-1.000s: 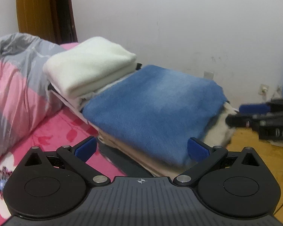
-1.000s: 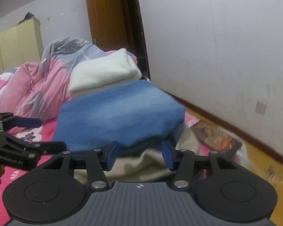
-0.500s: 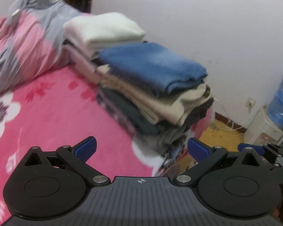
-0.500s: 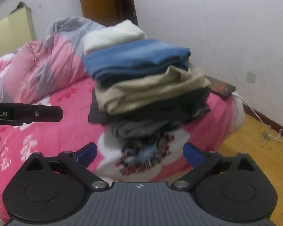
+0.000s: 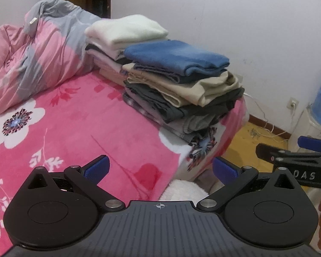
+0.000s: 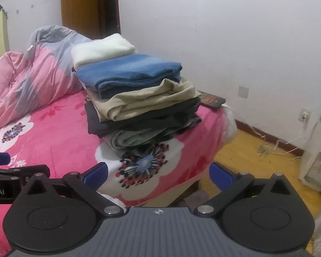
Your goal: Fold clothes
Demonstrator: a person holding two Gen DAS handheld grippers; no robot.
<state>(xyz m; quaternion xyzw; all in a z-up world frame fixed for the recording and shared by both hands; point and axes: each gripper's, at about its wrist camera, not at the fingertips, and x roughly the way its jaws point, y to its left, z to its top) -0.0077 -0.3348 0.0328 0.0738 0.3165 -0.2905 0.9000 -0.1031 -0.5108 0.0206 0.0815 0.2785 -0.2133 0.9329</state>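
A stack of folded clothes point(image 5: 182, 94) sits at the corner of the bed point(image 5: 79, 132), on a pink floral blanket point(image 6: 60, 132). A blue top point(image 6: 128, 70) lies uppermost, over a beige piece point(image 6: 147, 102), dark grey pieces and a plaid one at the bottom. Just behind it stands a second pile, topped by a white fleece point(image 5: 126, 29). A pink and grey duvet point(image 5: 32, 57) is bunched beyond both piles, near the door point(image 6: 89, 6). Past the stack, by the wall, a dark book point(image 6: 211, 100) lies on the bed's edge. Both grippers are held level before the bed's corner, well apart from the stack and pointing towards it. The left gripper point(image 5: 159, 169) has its jaws spread wide with nothing between them; the right gripper point(image 6: 158, 172) is likewise wide open and empty, and it shows side-on at the right edge of the left view. Something white and fluffy point(image 5: 182, 189) lies low beneath the left jaws. On the wooden floor point(image 6: 256, 156) to the right stands a water dispenser point(image 6: 316, 162), with cables trailing along the wall.
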